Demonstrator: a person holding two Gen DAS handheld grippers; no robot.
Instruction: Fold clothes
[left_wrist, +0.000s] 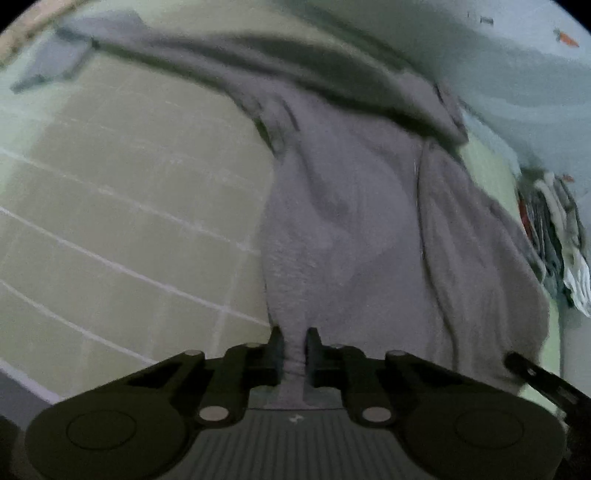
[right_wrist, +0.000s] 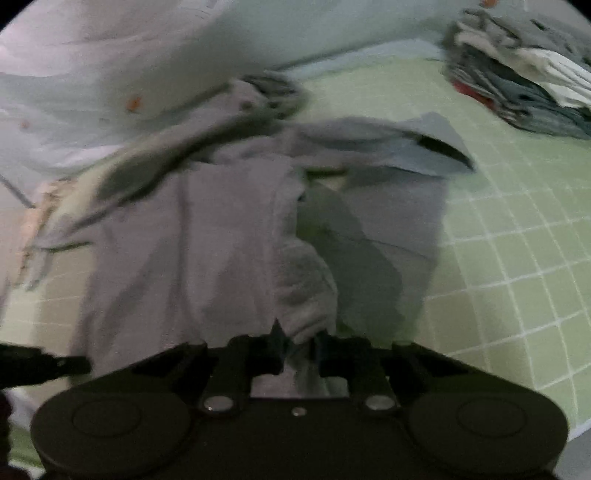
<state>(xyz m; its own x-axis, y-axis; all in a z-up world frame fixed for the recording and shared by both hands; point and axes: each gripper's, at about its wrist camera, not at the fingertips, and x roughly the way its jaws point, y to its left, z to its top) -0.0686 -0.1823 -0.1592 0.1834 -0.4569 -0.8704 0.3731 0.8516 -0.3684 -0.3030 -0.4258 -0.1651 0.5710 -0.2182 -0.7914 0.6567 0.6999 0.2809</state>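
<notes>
A grey long-sleeved garment (left_wrist: 351, 206) lies spread and rumpled over the green gridded mat (left_wrist: 122, 221). My left gripper (left_wrist: 294, 341) is shut on a bunched edge of it, with cloth pinched between the black fingers. In the right wrist view the same grey garment (right_wrist: 207, 236) stretches away, one sleeve (right_wrist: 155, 162) trailing to the far left. My right gripper (right_wrist: 300, 338) is shut on another bunched edge of the garment. Each gripper's tip shows at the edge of the other's view, the right gripper (left_wrist: 517, 360) low right and the left gripper (right_wrist: 70, 363) low left.
A pile of folded clothes (right_wrist: 524, 85) sits at the mat's far right corner; it shows too as the pile (left_wrist: 557, 236) at the right edge of the left wrist view. Pale bedding (right_wrist: 92, 74) with small orange marks borders the green mat (right_wrist: 517, 240) behind the garment.
</notes>
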